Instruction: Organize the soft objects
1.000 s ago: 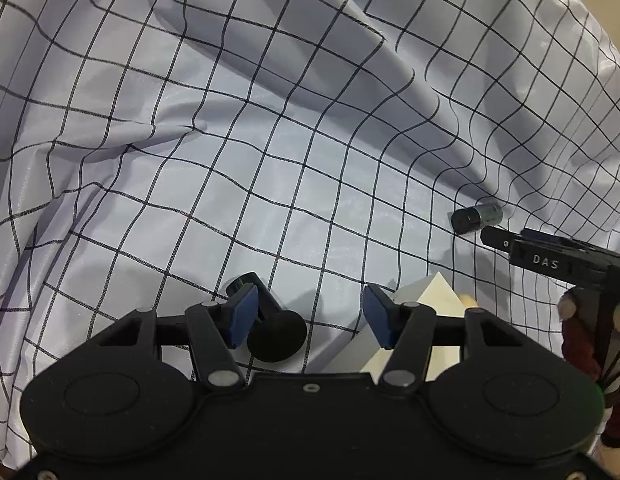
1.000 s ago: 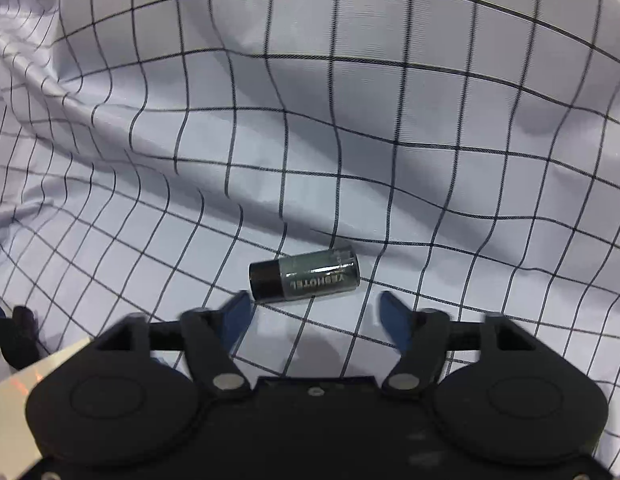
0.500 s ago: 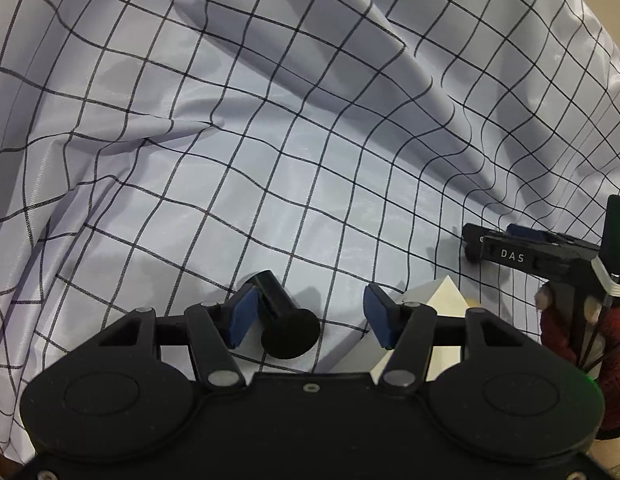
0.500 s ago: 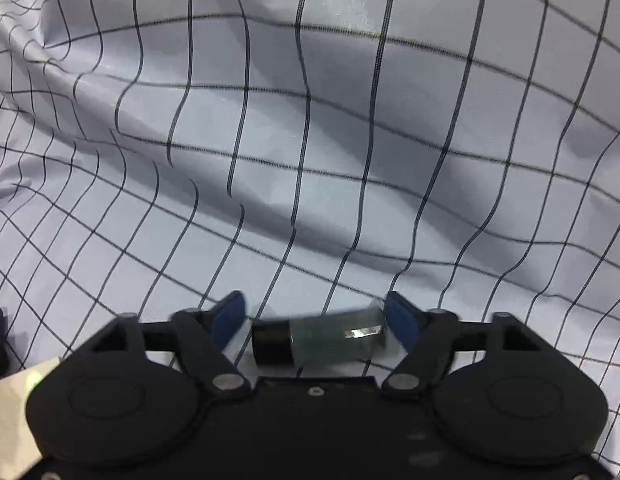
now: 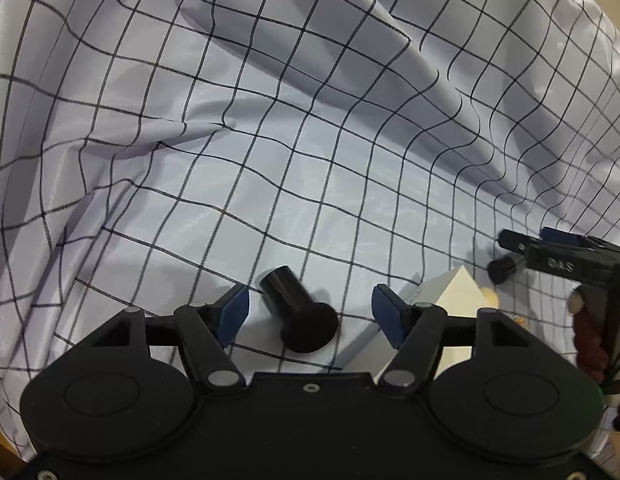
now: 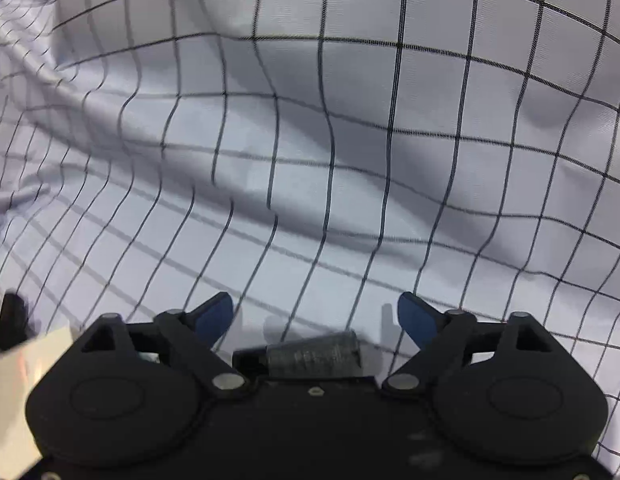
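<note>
A white cloth with a black grid (image 5: pixel 310 128) lies crumpled over the surface, and fills the right wrist view (image 6: pixel 310 140) too. My left gripper (image 5: pixel 310 312) is open, with a black flared plastic piece (image 5: pixel 298 316) lying on the cloth between its fingers. My right gripper (image 6: pixel 316 316) is open, with a small grey and black cylinder (image 6: pixel 310 354) lying sideways deep between its jaws, close to the gripper body. In the left wrist view the right gripper (image 5: pixel 550 252) is at the right edge, with the cylinder's black end (image 5: pixel 502 268) below its finger.
A white box (image 5: pixel 442 304) lies on the cloth just right of my left gripper; its corner shows in the right wrist view (image 6: pixel 30 356) too. A gloved hand (image 5: pixel 590 340) holds the right gripper. Deep folds run across the cloth behind.
My right gripper has moved forward over the cylinder, which now sits deep between its open jaws. My left gripper has crept forward around the black piece.
</note>
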### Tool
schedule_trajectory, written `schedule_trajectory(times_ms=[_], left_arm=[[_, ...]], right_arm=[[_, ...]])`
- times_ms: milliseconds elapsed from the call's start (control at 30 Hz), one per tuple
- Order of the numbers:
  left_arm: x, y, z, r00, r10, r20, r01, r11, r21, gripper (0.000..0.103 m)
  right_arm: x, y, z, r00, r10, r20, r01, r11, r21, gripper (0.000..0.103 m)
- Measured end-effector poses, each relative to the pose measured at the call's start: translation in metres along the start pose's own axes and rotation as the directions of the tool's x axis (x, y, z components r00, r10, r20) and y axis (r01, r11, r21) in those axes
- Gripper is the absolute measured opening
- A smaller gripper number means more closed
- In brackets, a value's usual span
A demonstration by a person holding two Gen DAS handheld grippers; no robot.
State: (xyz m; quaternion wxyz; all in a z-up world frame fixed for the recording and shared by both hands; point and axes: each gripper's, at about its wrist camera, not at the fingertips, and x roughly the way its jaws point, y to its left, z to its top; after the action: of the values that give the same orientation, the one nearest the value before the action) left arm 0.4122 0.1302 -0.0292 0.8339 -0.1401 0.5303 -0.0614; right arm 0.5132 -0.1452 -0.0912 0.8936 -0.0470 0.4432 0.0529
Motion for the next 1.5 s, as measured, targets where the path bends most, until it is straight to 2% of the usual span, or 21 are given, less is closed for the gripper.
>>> schedule_trajectory(times_ms=[67,267,400,500,633,700,767,833,1067,1133,1267,1500], left_arm=[[0.000,0.001,-0.001,1.000,0.006,-0.005,-0.006,1.000,0.015,0.064],[0.003,0.004,-0.003,1.000,0.022,-0.015,-0.022,1.000,0.020,0.064],[0.001,-0.001,-0.006,0.999,0.037,-0.006,-0.037,0.997,0.066,0.064],[0.001,-0.003,-0.006,0.999,0.037,-0.002,-0.037,0.993,0.111,0.064],[0.002,-0.004,-0.005,1.000,0.010,-0.008,-0.008,0.986,0.165,0.064],[0.004,-0.006,-0.005,1.000,0.008,-0.011,-0.006,0.976,0.216,0.064],[0.005,-0.008,-0.007,1.000,0.011,-0.009,-0.008,0.961,0.277,0.065],[0.006,-0.009,-0.008,1.000,0.015,-0.013,-0.009,0.942,0.336,0.065],[0.004,-0.008,-0.006,1.000,0.008,0.002,-0.008,0.861,0.508,0.065],[0.003,-0.005,-0.003,1.000,-0.011,-0.003,0.010,0.847,0.532,0.065],[0.007,0.004,0.004,0.995,-0.067,-0.072,0.096,0.831,0.548,0.065],[0.010,0.010,0.000,0.984,-0.145,-0.107,0.180,0.814,0.552,0.065]], right_arm=[[-0.007,-0.002,-0.010,1.000,-0.002,0.009,0.002,1.000,-0.020,0.097],[-0.009,0.004,-0.029,1.000,-0.005,-0.002,0.005,0.998,-0.060,0.097],[-0.002,0.015,-0.034,1.000,-0.026,0.010,0.027,0.995,-0.097,0.097],[-0.001,0.019,-0.032,0.999,-0.032,0.021,0.034,0.993,-0.112,0.096],[-0.002,0.019,-0.026,0.999,-0.039,0.022,0.042,0.990,-0.137,0.089],[-0.004,0.019,-0.025,0.999,-0.043,0.029,0.046,0.989,-0.141,0.088],[-0.004,0.019,-0.025,0.999,-0.037,0.029,0.041,0.990,-0.138,0.081],[0.002,0.021,-0.023,0.999,-0.033,0.017,0.035,0.989,-0.140,0.067],[0.002,0.025,-0.024,0.999,-0.034,0.021,0.037,0.991,-0.130,0.069],[-0.004,0.023,-0.026,0.999,-0.028,0.032,0.032,0.992,-0.124,0.069],[-0.013,0.019,-0.026,0.999,-0.007,0.046,0.012,0.995,-0.103,0.069],[-0.024,0.021,-0.027,0.998,0.019,0.060,-0.013,0.995,-0.101,0.069]])
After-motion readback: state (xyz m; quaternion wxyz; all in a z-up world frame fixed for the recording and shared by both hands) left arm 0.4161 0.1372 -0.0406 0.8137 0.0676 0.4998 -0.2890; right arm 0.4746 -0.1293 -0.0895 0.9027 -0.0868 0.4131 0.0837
